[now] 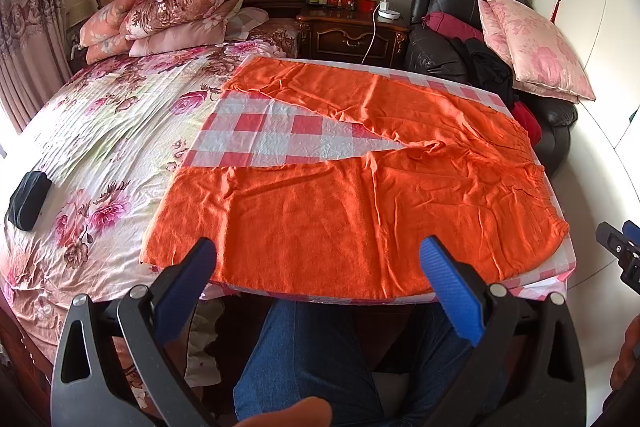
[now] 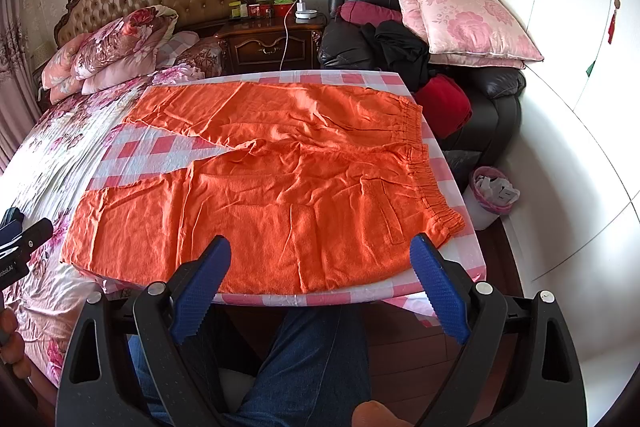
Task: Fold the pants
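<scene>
Orange pants lie flat and spread on a red-and-white checked board, waistband to the right, both legs reaching left in a V. They also show in the right wrist view, with the elastic waistband at the right. My left gripper is open and empty, held just short of the pants' near edge. My right gripper is open and empty, also at the near edge. Each gripper shows at the edge of the other's view.
The checked board rests over a floral bed. A black leather armchair with pink pillows stands at the right, a nightstand behind, a small bin on the floor. My jeans-clad legs are below the board's near edge.
</scene>
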Demonstrator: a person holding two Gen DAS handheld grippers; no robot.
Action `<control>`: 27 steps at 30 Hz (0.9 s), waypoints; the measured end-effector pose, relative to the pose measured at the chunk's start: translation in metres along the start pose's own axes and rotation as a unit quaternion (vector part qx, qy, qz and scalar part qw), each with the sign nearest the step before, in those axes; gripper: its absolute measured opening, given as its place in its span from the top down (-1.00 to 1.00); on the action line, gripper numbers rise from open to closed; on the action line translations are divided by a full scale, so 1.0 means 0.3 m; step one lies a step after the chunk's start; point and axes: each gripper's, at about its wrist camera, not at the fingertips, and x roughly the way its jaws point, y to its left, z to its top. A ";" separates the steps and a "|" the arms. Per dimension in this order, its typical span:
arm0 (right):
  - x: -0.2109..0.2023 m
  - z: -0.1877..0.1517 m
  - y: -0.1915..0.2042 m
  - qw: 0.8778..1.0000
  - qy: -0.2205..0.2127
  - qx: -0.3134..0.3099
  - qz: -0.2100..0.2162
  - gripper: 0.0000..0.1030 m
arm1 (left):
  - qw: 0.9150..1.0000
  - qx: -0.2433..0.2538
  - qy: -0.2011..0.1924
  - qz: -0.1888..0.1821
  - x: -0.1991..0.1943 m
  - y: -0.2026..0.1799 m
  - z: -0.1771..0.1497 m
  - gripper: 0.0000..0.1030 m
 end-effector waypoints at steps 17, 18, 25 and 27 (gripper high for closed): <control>0.003 -0.003 0.001 1.000 0.000 0.000 0.000 -0.71 | 1.000 -0.001 0.000 -0.003 -0.004 -0.003 -0.006 -0.97; 0.004 -0.003 0.001 1.000 0.000 0.000 0.000 -0.71 | 1.000 -0.001 0.000 -0.003 -0.004 -0.005 -0.006 -0.97; 0.004 -0.003 0.002 1.000 0.001 0.000 0.001 -0.71 | 1.000 -0.002 0.001 -0.003 -0.003 0.000 -0.007 -0.97; 0.005 -0.003 0.002 1.000 0.001 0.001 0.001 -0.71 | 1.000 -0.001 0.001 -0.003 -0.003 0.002 -0.007 -0.97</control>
